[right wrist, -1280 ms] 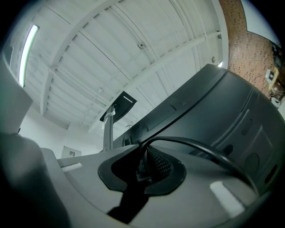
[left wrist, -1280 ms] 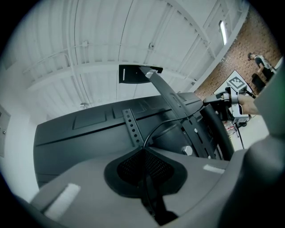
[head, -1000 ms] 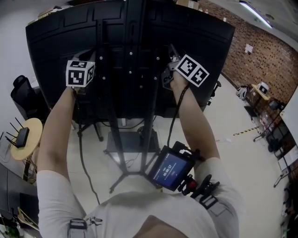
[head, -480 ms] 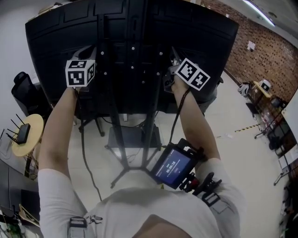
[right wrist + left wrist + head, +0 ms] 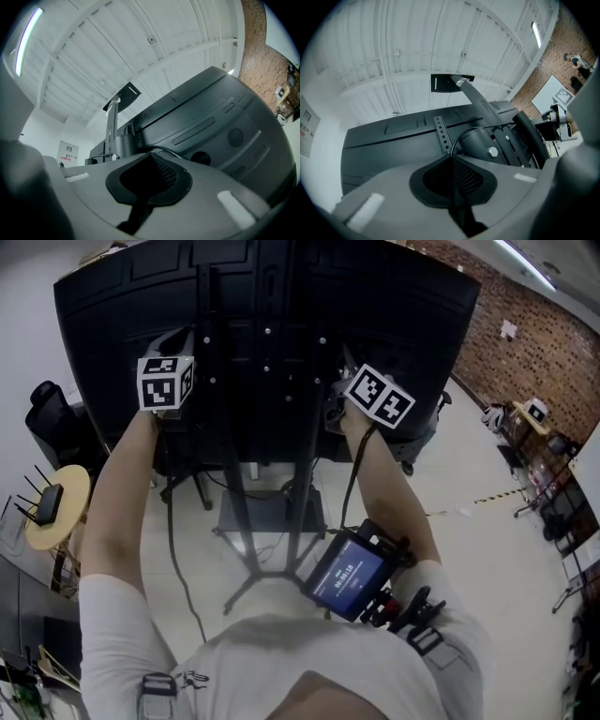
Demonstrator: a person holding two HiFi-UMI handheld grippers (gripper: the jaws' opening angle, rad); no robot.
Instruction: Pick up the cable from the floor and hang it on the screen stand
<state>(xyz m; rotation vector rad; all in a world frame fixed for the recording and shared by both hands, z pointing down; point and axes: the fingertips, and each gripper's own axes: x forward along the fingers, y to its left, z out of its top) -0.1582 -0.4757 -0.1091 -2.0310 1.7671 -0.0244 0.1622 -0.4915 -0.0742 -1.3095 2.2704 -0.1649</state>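
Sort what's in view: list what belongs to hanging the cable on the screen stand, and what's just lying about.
Belongs to the job:
- cable, pinched in the left gripper
- right gripper, shut
- screen stand
- screen

Just lying about:
- round side table
- router on it
- striped floor tape

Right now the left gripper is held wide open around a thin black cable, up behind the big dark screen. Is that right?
Not quite. The left gripper is shut on the thin black cable, not wide open: the left gripper view shows its jaws pressed together with the cable between them. It is indeed up behind the big dark screen.
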